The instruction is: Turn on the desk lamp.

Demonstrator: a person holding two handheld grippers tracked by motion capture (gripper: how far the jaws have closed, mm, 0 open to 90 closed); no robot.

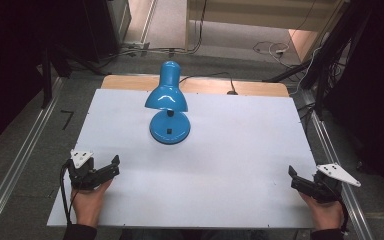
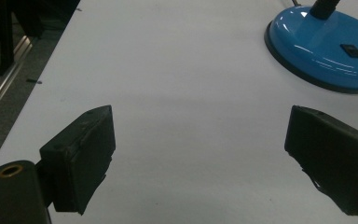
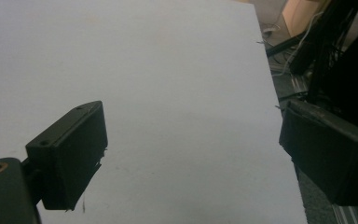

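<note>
Forearms and hands enter at the bottom edge of the high view, one per near corner of the table point(image 1: 230, 150).

High view.
- Left gripper point(image 1: 114, 163): at the near left corner, resting on or just over the white top, jaws spread, nothing between them. It points toward the table's middle, probably a ready pose before a reach.
- Right gripper point(image 1: 292, 176): at the near right corner, well apart from the left one. Its jaws are too small here to read.
- Lamp point(image 1: 168, 102): blue desk lamp, upright, at the far middle of the table, slightly left of centre. Round base flat on the top, shade tipped toward the person. A black cord point(image 1: 210, 76) trails off the far edge, which likely explains the lamp's place near the back.
- Both grippers are well apart from the lamp; neither touches it.

Left gripper view.
- Two black jaws stand wide, bare table point(image 2: 182, 84) between them.
- Lamp base point(image 2: 324, 49) lies ahead toward the upper right, with a small black switch point(image 2: 352, 50) on its top. The gripper is aimed roughly toward it, so this hand seems best placed to reach first.

Right gripper view.
- Jaws released, wide apart, holding nothing.
- White table point(image 3: 168, 70) fills the gap; its right edge and dark floor clutter run beside the right-hand jaw.
</note>
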